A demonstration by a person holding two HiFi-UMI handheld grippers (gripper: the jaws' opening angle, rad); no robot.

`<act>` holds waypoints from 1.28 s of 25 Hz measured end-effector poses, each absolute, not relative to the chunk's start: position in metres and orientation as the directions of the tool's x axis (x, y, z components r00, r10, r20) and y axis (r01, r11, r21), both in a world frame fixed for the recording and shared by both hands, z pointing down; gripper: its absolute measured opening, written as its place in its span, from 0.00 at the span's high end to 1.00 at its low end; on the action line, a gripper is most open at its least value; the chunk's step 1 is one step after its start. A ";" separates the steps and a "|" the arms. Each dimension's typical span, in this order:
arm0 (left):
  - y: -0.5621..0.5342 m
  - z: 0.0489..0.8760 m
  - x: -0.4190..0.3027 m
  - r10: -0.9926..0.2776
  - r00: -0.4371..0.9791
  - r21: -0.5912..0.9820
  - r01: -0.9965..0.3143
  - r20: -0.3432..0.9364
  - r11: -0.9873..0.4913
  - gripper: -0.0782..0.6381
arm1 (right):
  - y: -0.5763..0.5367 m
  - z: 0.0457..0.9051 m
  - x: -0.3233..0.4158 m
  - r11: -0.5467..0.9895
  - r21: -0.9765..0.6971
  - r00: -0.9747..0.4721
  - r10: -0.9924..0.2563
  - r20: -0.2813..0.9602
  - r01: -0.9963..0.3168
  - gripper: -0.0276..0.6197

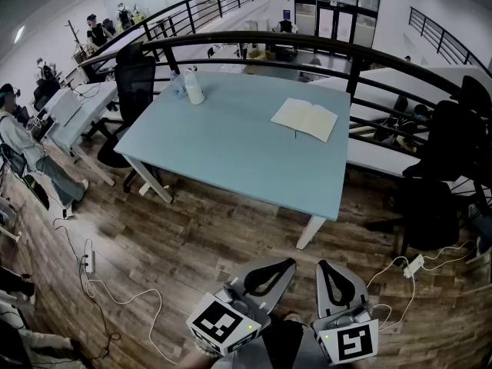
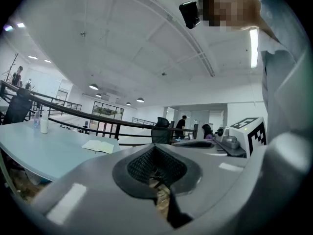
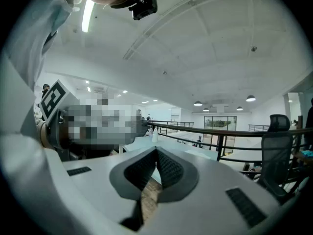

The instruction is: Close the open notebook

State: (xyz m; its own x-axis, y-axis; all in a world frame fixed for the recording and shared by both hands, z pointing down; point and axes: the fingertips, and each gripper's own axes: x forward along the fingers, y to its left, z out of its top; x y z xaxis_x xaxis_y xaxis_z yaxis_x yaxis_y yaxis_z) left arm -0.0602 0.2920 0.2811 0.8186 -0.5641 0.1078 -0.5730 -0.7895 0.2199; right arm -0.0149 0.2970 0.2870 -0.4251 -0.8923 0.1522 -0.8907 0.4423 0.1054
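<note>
The open notebook (image 1: 304, 118) lies flat with its cream pages up on the right part of the light blue table (image 1: 231, 148); the left gripper view shows the notebook (image 2: 101, 146) small and far off. Both grippers hang low by my body over the wooden floor, well short of the table. My left gripper (image 1: 289, 265) is shut with nothing in it, its pads meeting at the tip (image 2: 155, 148). Just to its right, my right gripper (image 1: 324, 267) is also shut and empty, pads together (image 3: 156, 150).
A white bottle (image 1: 194, 87) stands at the table's far left corner. A black railing (image 1: 307, 46) curves behind the table. Black chairs stand at the left (image 1: 135, 83) and right (image 1: 446, 156). Cables and a power strip (image 1: 89, 263) lie on the floor at left.
</note>
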 end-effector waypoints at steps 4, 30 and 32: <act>0.285 0.284 -0.056 -0.572 0.815 0.194 -0.578 0.090 -0.793 0.88 | 0.293 0.288 -0.013 0.457 0.123 -0.439 -0.886 0.151 -0.881 0.95; 0.289 0.275 -0.018 -0.666 0.744 0.176 -0.665 0.064 -0.726 0.88 | 0.302 0.289 0.049 0.493 0.087 -0.480 -0.867 0.138 -0.866 0.95; 0.290 0.275 -0.014 -0.672 0.738 0.172 -0.670 0.057 -0.722 0.88 | 0.306 0.290 0.054 0.494 0.090 -0.481 -0.866 0.134 -0.865 0.95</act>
State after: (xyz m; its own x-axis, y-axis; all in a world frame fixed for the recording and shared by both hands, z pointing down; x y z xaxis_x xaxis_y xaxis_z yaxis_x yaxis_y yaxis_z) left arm -0.0140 0.2902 0.2754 0.7384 -0.6719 0.0572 -0.6703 -0.7220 0.1716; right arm 0.0542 0.3060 0.2901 -0.4812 -0.8663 0.1341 -0.8647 0.4943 0.0899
